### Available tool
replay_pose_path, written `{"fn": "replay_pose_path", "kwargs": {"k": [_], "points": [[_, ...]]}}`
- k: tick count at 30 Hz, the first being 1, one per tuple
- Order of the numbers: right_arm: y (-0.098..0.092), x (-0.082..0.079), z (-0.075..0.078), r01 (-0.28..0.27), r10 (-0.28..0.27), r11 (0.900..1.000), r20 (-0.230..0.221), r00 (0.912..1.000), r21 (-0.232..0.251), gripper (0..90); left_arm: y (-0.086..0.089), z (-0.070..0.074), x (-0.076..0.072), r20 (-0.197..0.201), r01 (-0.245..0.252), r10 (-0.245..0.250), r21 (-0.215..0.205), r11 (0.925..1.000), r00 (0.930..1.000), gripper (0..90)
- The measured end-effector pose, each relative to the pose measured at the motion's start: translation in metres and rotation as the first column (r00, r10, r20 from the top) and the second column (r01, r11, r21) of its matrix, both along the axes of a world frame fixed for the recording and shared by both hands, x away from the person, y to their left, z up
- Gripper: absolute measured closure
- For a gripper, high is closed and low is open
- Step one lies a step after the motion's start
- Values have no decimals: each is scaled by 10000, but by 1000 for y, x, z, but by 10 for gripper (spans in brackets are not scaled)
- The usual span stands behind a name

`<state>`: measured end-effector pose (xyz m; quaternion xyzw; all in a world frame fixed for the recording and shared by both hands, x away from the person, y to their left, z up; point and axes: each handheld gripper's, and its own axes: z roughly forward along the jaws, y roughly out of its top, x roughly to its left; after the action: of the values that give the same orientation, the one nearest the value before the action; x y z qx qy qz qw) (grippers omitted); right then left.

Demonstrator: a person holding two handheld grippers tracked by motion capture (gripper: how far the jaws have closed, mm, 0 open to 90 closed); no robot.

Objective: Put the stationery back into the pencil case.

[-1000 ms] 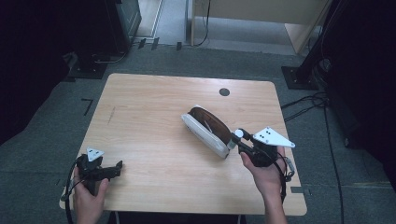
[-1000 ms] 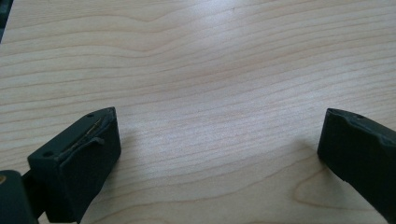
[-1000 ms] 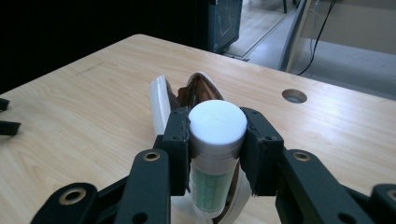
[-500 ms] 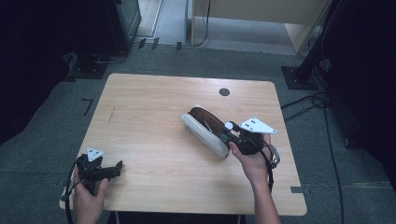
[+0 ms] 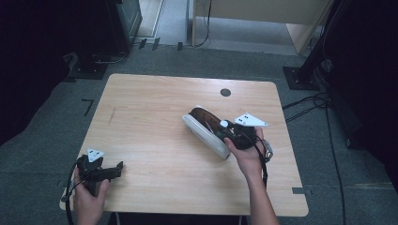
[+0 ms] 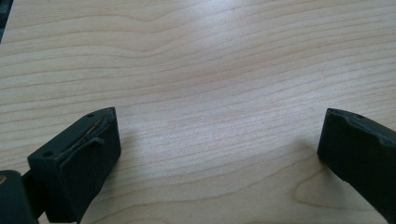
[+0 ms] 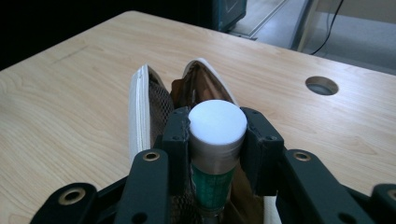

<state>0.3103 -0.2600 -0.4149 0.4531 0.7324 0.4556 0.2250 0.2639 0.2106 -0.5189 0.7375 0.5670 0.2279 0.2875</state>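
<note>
Here the right gripper (image 7: 217, 140) holds a white-capped tube (image 7: 216, 140) above the open pouch (image 5: 206, 131).

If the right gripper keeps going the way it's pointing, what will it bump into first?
Probably the open white pouch. The right gripper, shut on a white-capped tube, points straight at the pouch's opening just ahead, so the tube would likely slide inside, though the exact depth is hard to judge.

Left tool (image 5: 115, 168) held low at the near left corner, jaws spread wide with nothing between them, gripped by the left hand (image 5: 89, 192). Right tool (image 5: 228, 131) reaching in from the right, angled leftward, jaws clamped on both sides of a held cylinder, right hand (image 5: 246, 152) wrapped round its body, forearm entering from below.
</note>
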Motion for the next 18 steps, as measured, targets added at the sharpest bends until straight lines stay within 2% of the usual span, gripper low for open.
{"fn": "replay_pose_path", "kwargs": {"k": [3, 8, 14, 18], "points": [[4, 6, -4, -33, 30, 9998, -184, 9998, -181, 654, 0, 0, 0, 6, -4, 4, -1, 10000, 10000, 0], [8, 14, -9, -36, 30, 9999, -424, 9991, -142, 650, 0, 0, 0, 5, -1, 1, 2, 10000, 10000, 0], [12, 18, -10, -71, 76, 9999, -384, 9992, 125, 642, 0, 0, 0, 6, -3, 3, 2, 10000, 10000, 0], [13, 19, -6, -110, 114, 9997, -230, 9997, 206, 687, 0, 0, 0, 3, -2, 2, 3, 10000, 10000, 0]]}}
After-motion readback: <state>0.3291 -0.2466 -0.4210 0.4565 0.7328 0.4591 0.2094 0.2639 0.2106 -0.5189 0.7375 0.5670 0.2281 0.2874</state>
